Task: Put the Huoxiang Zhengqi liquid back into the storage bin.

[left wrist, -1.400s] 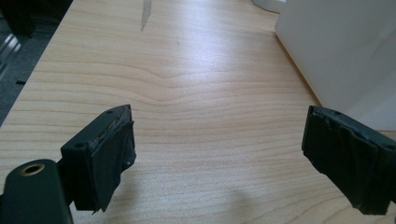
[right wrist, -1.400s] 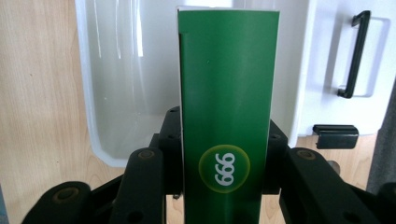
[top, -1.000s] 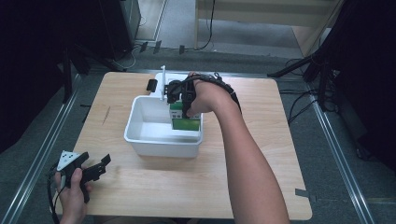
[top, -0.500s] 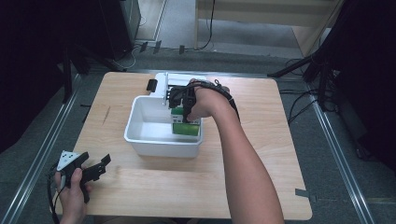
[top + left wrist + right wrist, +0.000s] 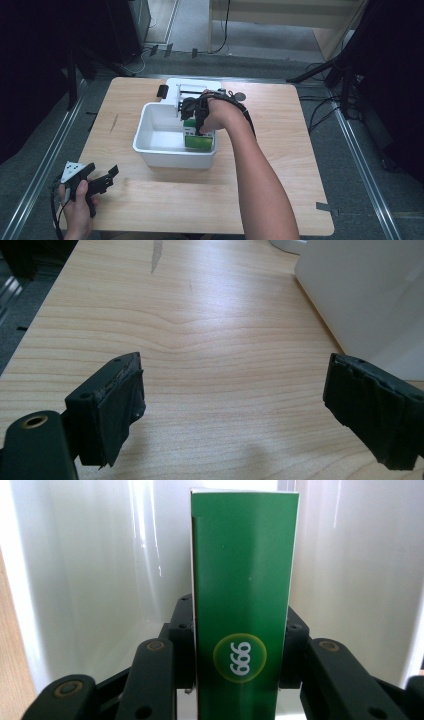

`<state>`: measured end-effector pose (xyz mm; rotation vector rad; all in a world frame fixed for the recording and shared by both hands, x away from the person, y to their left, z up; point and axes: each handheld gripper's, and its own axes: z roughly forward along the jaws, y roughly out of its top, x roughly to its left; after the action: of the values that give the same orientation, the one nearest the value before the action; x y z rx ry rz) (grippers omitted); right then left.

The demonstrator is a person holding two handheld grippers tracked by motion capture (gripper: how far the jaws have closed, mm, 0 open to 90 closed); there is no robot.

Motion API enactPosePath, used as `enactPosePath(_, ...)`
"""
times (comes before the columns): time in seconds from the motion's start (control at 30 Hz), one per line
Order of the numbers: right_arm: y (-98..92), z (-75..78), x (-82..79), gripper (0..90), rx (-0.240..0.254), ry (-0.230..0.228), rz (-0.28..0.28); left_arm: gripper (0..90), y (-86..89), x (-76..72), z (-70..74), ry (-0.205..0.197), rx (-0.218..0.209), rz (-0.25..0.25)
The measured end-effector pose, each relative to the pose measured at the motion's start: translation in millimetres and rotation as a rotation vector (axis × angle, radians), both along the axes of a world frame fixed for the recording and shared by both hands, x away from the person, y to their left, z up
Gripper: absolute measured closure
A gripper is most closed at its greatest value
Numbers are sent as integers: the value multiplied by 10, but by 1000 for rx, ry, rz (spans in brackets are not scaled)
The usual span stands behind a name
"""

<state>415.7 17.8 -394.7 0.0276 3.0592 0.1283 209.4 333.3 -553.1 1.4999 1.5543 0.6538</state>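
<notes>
A green carton [image 5: 243, 605] with a white edge and a yellow-ringed round logo stands between the jaws of my right gripper [image 5: 239, 645], which is shut on its two sides. In the high view that carton [image 5: 199, 138] sits low inside the white tub [image 5: 150, 150], at its right end, with my right gripper [image 5: 196, 116] over it. My left gripper [image 5: 102, 180] rests near the table's front left corner, held by a hand. Its jaws [image 5: 235, 410] stand wide open over bare wood with nothing between them.
A white rack [image 5: 185, 90] with dark rods stands just behind the tub, and a small black block [image 5: 162, 91] lies to its left. The tub's white wall [image 5: 360, 295] rises to the right of the left gripper. Bare wooden tabletop [image 5: 280, 165] stretches to the right and front.
My right gripper has sunk with the green carton deeper into the tub's right end. The left gripper has stayed where it was.
</notes>
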Motion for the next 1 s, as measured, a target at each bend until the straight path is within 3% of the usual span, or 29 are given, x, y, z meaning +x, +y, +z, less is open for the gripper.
enactPosePath(0.3, 1, 20, -12, 611, 9, -10, -2, 104, -1, 1, -1, -1, -1, 1)
enactPosePath(0.47, -32, 99, -35, 546, 43, -14, -22, 104, 1, 0, 0, 4, 2, -1)
enactPosePath(1.0, -189, 367, -92, 531, 101, -33, -51, 104, 2, 0, 0, 5, 3, -1)
